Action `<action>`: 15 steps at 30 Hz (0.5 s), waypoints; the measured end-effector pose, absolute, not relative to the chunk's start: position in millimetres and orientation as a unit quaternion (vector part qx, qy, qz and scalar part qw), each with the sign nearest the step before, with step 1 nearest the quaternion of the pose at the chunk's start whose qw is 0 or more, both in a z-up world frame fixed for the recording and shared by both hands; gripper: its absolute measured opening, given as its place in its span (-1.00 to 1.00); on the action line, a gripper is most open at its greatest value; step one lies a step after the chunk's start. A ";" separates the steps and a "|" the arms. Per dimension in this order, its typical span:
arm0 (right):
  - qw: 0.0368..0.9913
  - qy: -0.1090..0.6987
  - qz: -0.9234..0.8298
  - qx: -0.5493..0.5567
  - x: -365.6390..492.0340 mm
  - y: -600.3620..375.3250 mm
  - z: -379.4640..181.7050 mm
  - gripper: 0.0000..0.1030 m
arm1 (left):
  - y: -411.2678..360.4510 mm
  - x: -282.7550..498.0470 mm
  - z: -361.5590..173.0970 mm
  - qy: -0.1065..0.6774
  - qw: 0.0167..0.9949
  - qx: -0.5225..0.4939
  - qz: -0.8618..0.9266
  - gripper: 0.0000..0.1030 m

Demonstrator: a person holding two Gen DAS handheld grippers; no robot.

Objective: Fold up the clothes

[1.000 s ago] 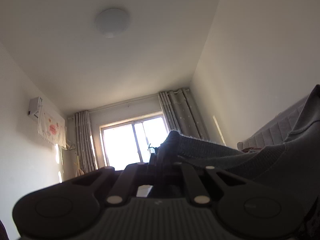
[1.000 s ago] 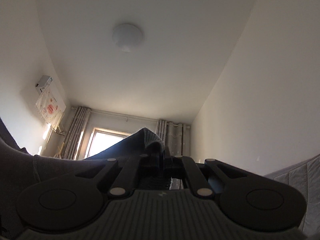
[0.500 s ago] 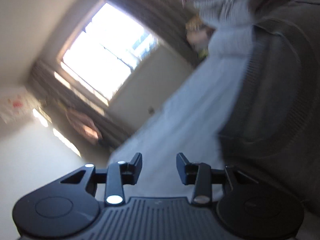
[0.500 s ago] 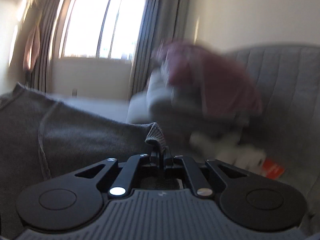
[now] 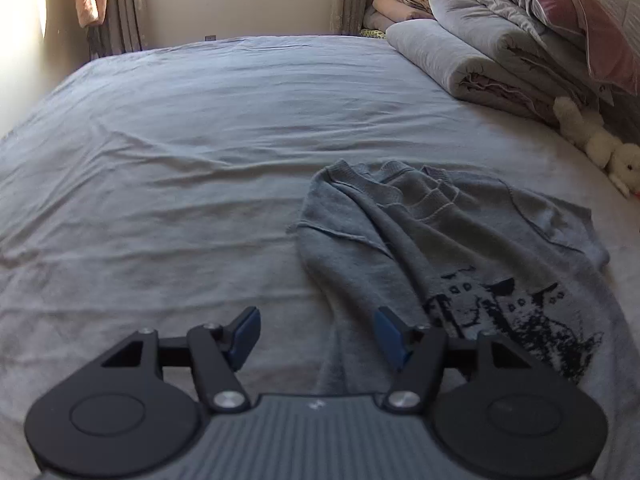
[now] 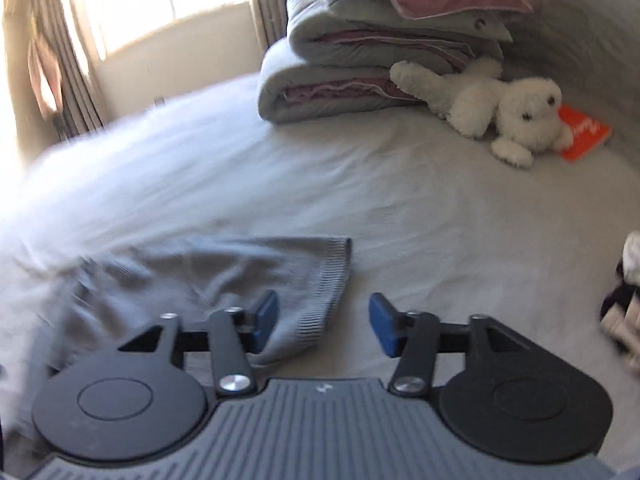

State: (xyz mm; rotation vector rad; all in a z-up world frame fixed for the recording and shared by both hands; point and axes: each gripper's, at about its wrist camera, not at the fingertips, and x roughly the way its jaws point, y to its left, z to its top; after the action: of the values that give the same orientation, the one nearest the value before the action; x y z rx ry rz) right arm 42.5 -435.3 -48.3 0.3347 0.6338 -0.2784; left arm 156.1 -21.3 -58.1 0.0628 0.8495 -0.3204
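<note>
Nearest, two claws point down at the bed [image 5: 200, 128]. The left claw [image 5: 316, 334] and right claw [image 6: 323, 322] both stand spread, their jaws having just been opening, each with four blue pads gripping nothing. One grey knit sweater [image 5: 460, 240] lies crumpled on the wrinkled sheet, its ribbed hem [image 6: 328, 280] passing between the right claw's pads. Farther off rest one fluffy white plush toy [image 6: 508, 112], one orange booklet [image 6: 584, 134] and a stack of folded quilts [image 6: 360, 64].

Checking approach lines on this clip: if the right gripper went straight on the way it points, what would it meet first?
Probably the grey sweater's ribbed hem, lying just ahead between the open right gripper fingers, then bare bed sheet. Depth is hard to judge in this view.
</note>
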 end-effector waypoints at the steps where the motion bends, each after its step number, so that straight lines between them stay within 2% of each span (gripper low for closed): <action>1: 0.928 0.298 -0.123 0.186 34.3 -434.2 -45.5 0.35 | -25.9 154.5 -62.6 0.415 0.896 0.016 -0.158 0.26; 5: 0.930 0.299 -0.086 0.194 23.0 -416.9 -57.6 0.37 | -38.2 155.9 -87.9 0.432 0.893 0.006 -0.130 0.22; 7: 0.928 0.310 -0.084 0.190 27.4 -408.4 -62.2 0.37 | -37.8 159.1 -97.4 0.434 0.894 -0.003 -0.114 -0.23; 8: 0.928 0.311 -0.082 0.191 29.2 -404.7 -62.3 0.37 | -35.3 161.7 -98.5 0.431 0.896 -0.015 -0.105 -0.88; 9: 0.931 0.304 -0.071 0.188 30.4 -401.3 -59.7 0.36 | -30.9 164.2 -96.3 0.428 0.899 -0.021 -0.090 -0.97; 15: 0.945 0.285 -0.066 0.144 43.8 -391.5 -47.7 0.36 | 14.5 187.3 -60.7 0.378 0.924 -0.037 -0.048 -0.98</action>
State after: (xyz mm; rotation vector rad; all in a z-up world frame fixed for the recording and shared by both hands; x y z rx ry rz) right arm 43.8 -391.5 -47.7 0.2929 0.5810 -0.1337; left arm 187.3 14.5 -60.7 -0.0765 0.7760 -0.0986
